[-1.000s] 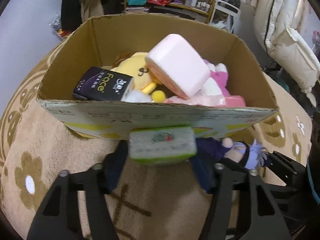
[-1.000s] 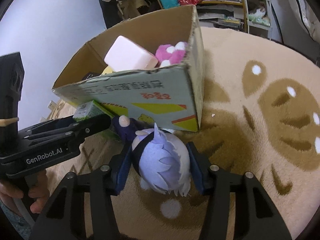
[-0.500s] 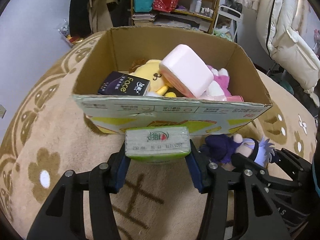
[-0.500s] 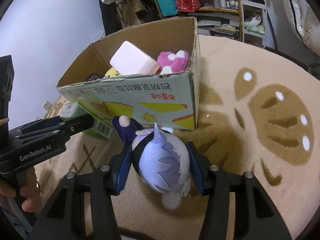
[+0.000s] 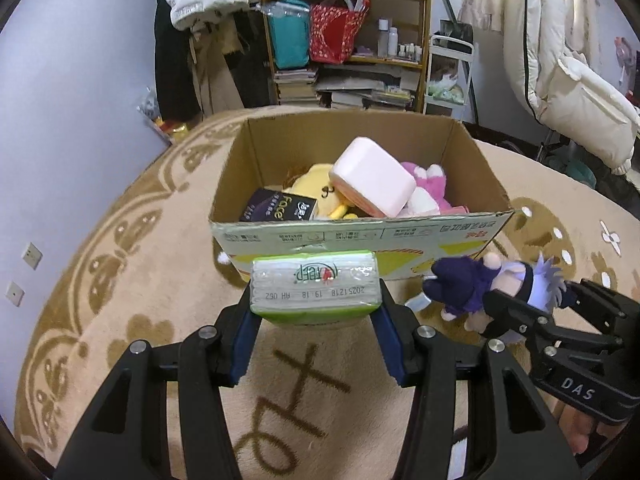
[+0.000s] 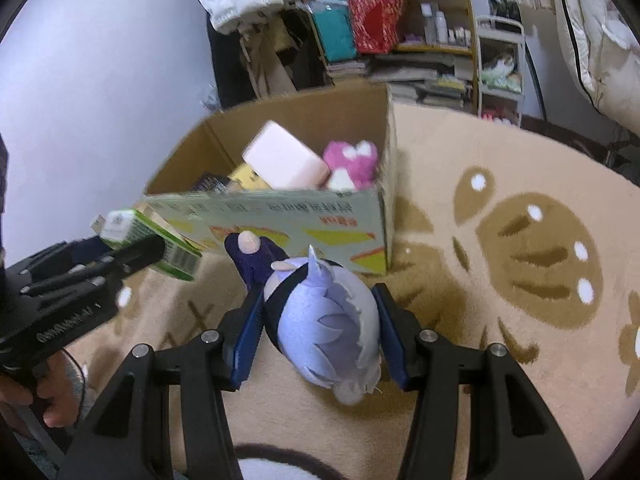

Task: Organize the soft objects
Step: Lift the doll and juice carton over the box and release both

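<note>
Leftmost, the left gripper (image 5: 315, 312) clamped a green tissue pack (image 5: 315, 286) stamped "2025 1218", just short of the cardboard box (image 5: 360, 236) holding a "face" pack (image 5: 279, 209). Beside it, the right gripper (image 6: 320, 338) squeezed a lavender-haired plush doll (image 6: 326, 322).

Ahead of you: the cardboard box (image 5: 360, 236), its near wall upright across both grippers' line. Top open, but a pink block (image 5: 374, 176), pink plush (image 5: 426, 184), yellow plush (image 5: 316, 188) and dark tissue pack (image 5: 280, 210) crowd the interior. Bare carpet (image 6: 520, 240) lies free right of the box; a cluttered shelf (image 5: 360, 40) stands behind.
</note>
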A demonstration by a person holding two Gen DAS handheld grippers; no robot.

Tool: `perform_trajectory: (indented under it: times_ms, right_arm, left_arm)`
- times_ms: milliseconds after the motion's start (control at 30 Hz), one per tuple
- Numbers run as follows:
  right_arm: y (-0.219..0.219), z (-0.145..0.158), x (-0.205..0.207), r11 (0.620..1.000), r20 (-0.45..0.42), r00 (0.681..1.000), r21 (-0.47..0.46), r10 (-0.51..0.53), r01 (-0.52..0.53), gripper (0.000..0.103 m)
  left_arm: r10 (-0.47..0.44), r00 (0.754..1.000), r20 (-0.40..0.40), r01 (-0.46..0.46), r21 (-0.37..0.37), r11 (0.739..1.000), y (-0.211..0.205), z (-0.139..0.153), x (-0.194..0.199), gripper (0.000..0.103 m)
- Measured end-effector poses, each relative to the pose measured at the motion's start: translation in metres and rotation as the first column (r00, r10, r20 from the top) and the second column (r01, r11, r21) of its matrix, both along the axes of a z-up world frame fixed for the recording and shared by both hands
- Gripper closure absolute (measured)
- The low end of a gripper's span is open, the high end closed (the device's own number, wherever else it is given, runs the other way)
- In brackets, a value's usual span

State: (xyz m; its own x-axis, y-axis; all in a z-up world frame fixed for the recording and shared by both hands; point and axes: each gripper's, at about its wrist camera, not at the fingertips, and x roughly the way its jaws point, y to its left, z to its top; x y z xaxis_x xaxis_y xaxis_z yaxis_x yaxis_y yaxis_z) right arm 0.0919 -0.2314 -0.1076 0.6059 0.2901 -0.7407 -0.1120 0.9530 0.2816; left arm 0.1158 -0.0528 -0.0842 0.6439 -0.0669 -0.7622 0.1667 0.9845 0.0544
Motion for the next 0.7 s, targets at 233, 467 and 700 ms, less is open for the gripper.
perform_trajectory:
  times_ms: [233,467,700]
  right_arm:
    - [0.008,0.023,-0.009,1.0,0.062,0.998,0.012,0.013,-0.013,0.047]
    - [0.012,0.039,-0.011,1.0,0.115,0.993,-0.007,0.02,-0.019,0.047]
    - [0.012,0.056,-0.016,1.0,0.166,0.986,-0.011,0.021,-0.019,0.047]
  left_arm:
    - [0.006,0.999,0.052,-0.007,0.014,1.0,0.004,0.019,-0.014,0.052]
    - [0.011,0.997,0.074,-0.015,0.044,0.999,0.006,0.031,-0.026,0.052]
    - [0.026,0.993,0.115,-0.03,0.035,0.999,0.012,0.047,-0.035,0.052]
